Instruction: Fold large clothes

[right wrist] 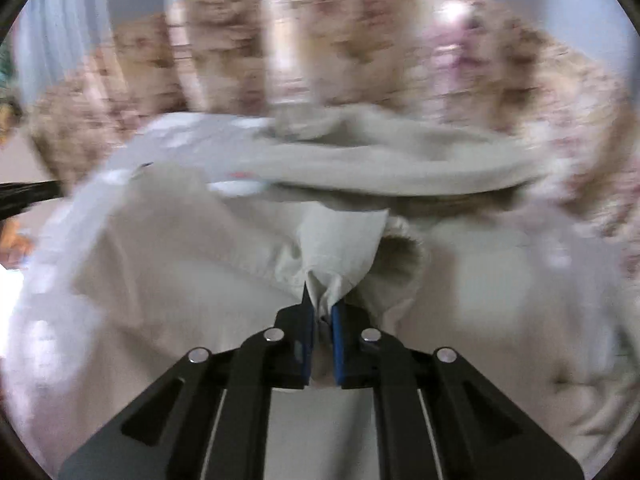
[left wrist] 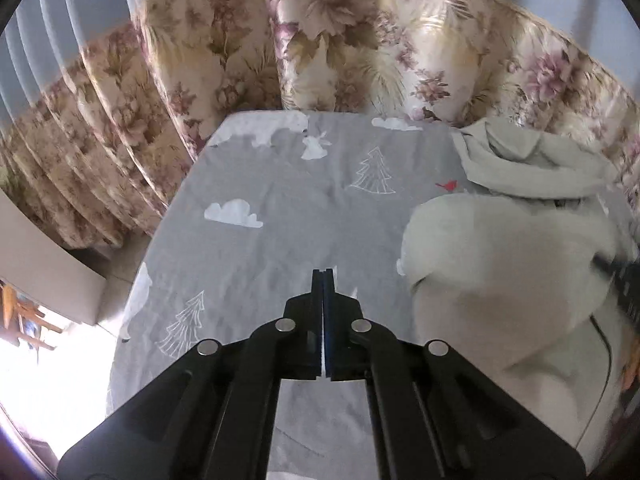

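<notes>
No container seen in either view. Pale beige garment (left wrist: 500, 280) lay bunched on the right part of the grey printed sheet (left wrist: 280, 208), one rumpled fold reaching the far right corner. Left gripper (left wrist: 324, 276) hung over bare sheet, jaws pressed together on nothing, apart from the garment. Right gripper (right wrist: 322, 300) clenched on a pinched tuck of that garment (right wrist: 344, 240), cloth wedged between the blue pads (right wrist: 339, 340); ribbed cuff (right wrist: 404, 240) just beside, to the right. Open grey sheet to the left and ahead of the left gripper, up to the far edge. Floral curtain (left wrist: 340, 40) close behind that edge. Right wrist view heavily blurred.
</notes>
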{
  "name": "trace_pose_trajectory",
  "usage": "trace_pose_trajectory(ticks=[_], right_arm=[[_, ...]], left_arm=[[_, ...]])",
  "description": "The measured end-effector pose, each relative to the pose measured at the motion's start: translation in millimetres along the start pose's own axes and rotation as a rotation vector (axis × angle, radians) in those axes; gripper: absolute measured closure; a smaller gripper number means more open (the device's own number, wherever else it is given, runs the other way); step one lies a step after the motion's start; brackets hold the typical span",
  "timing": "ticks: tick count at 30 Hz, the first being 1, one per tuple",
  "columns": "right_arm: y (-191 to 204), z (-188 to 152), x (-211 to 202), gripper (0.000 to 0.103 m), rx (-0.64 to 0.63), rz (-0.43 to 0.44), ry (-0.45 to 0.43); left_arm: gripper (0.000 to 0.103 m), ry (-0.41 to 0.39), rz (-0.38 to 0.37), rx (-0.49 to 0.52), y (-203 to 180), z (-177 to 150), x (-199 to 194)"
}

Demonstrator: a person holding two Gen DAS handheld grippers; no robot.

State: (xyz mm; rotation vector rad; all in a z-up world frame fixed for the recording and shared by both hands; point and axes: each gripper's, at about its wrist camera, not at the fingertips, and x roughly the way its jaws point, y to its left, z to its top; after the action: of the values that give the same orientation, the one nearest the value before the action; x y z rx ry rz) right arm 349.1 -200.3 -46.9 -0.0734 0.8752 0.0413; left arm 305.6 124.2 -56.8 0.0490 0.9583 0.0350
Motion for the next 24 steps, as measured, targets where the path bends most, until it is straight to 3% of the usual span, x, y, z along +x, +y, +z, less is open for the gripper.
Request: trace_pose_trajectory(ticks=[1, 3, 4, 5, 6, 7, 8, 9, 10, 12, 13, 15, 18, 22, 24], right_arm=[[-20, 0, -4, 0.096, 0.016, -0.114, -0.016], [-52, 0, -10, 0.095, 0.049, -0.261, -0.021], [-68, -1, -7, 0.094, 0.070, -0.285, 0.033], [-81, -4, 0, 0.092, 0.091, -0.262, 0.107], [-97, -7, 1, 0.089, 0.140, -0.173, 0.143], [-109, -9, -4, 0.082, 0.186, -0.107, 0.138], [-119, -13, -14, 0.062, 0.221, -0.090, 0.119], [-124, -15, -23, 0.052, 0.241, -0.089, 0.087], [-130, -18, -40, 0.050, 0.264, -0.083, 0.027], [-137, -25, -58, 0.048, 0.301, -0.054, -0.032], [-137, -25, -58, 0.048, 0.306, 0.008, -0.045], [-125, -27, -46, 0.048, 0.268, 0.072, -0.014], [-103, -35, -28, 0.048, 0.191, -0.014, -0.003], [-98, -51, -16, 0.048, 0.134, -0.049, -0.048], [-101, -58, -8, 0.048, 0.130, -0.074, -0.045]], left_arm=[[0.087, -0.008, -0.035, 0.011, -8, -4, -4], [0.029, -0.027, -0.078, 0.027, -21, -11, -10], [0.023, -0.050, -0.078, 0.044, -34, -14, -12], [0.021, -0.059, -0.072, 0.064, -46, -15, -12], [0.021, -0.058, -0.073, 0.086, -57, -16, -11], [0.021, -0.054, -0.086, 0.114, -74, -15, -7], [0.021, -0.051, -0.096, 0.129, -83, -15, -4], [0.021, -0.046, -0.102, 0.141, -92, -14, -1], [0.021, -0.035, -0.107, 0.152, -104, -14, 3], [0.021, -0.006, -0.126, 0.158, -122, -14, 15], [0.021, 0.008, -0.136, 0.159, -131, -14, 22], [0.021, 0.039, -0.130, 0.159, -149, -14, 41], [0.020, 0.037, -0.048, 0.173, -161, -16, 64], [0.020, -0.012, -0.087, 0.126, -141, -20, 66], [0.020, -0.046, -0.033, 0.127, -135, -25, 65]])
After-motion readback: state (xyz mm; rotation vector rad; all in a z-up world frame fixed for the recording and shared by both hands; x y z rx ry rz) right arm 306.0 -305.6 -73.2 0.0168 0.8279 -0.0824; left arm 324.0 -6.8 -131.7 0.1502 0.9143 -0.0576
